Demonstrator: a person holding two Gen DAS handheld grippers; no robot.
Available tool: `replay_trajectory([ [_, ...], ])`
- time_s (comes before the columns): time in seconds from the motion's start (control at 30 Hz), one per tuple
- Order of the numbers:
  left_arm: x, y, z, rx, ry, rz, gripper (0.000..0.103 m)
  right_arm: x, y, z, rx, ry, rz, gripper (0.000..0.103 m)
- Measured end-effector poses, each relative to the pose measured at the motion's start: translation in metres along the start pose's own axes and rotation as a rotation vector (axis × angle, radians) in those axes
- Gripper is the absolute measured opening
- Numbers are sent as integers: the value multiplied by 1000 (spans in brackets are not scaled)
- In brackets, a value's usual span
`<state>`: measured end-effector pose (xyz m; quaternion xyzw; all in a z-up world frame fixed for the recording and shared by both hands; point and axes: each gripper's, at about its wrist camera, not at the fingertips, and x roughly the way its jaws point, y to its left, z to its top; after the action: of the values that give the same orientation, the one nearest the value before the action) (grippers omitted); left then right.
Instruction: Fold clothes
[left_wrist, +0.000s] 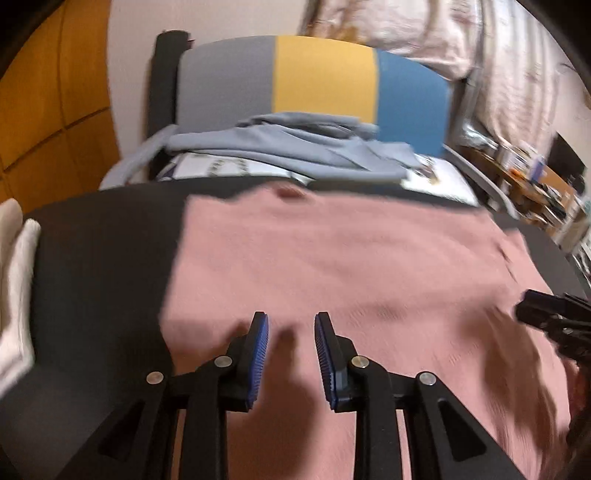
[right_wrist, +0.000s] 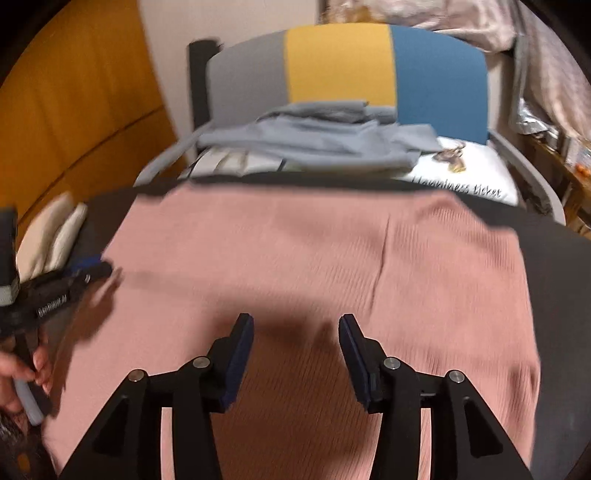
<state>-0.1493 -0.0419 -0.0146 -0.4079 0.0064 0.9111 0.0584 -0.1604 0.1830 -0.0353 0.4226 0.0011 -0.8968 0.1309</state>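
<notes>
Two tongs, left (left_wrist: 291, 325) and right (right_wrist: 296, 326), hover with jaws apart and empty over the near edge of a pink sweater (left_wrist: 332, 258) lying flat on the dark desk (left_wrist: 103, 258); its length runs away from both.

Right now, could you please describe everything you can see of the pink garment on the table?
The pink garment is a ribbed knit, lying flat and spread over the dark table, with a lengthwise crease right of centre and a small neck opening at its far edge. Its near part runs under both grippers, whose pads hold nothing. Beyond it a chair holds grey clothes.
</notes>
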Motion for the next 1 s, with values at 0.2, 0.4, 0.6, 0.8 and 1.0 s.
replay_trajectory([
  [0.2, 5, -19, -37, 219, 12, 86, 29, -11, -2, -62, -86, 36, -88, 54],
  [0.4, 3, -17, -30, 260, 30, 75, 29, -52, -62, -81, 122, -4, -44, 56],
  [0.6, 3, -31, -37, 211, 39, 82, 29, -82, -124, -86, 316, -76, -152, 45],
  [0.8, 6, -27, -42, 261, 1, 96, 29, -56, -140, -98, 190, 31, -200, 28],
  [1.0, 9, -32, -42, 318, -1, 132, 29, -71, -162, -96, 303, -6, -165, 31],
])
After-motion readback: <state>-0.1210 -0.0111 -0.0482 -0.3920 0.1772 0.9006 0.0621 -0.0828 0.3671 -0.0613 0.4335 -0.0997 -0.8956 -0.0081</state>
